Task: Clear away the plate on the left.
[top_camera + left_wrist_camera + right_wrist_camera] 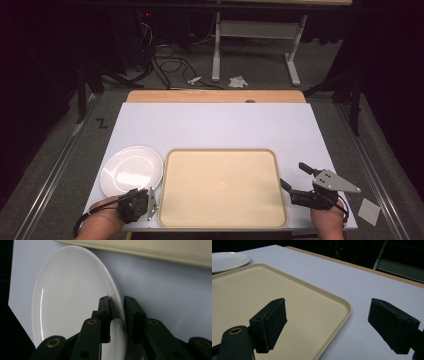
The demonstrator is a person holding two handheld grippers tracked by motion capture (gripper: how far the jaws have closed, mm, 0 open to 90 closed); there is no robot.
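A white plate lies at the front left of the table, left of a beige tray that holds nothing. My left gripper comes in at the plate's near edge. In the left gripper view the plate's rim runs between the two jaws of the left gripper; they stand close on either side, with a thin strip of plate still showing beside one pad, so I call it open. My right gripper is wide open just right of the tray. In the right gripper view its jaws straddle the tray's corner with nothing between them.
The white tabletop has bare room behind the tray, and a wooden strip runs along its far edge. The plate shows far off in the right gripper view. On the floor beyond are cables and a stand's legs.
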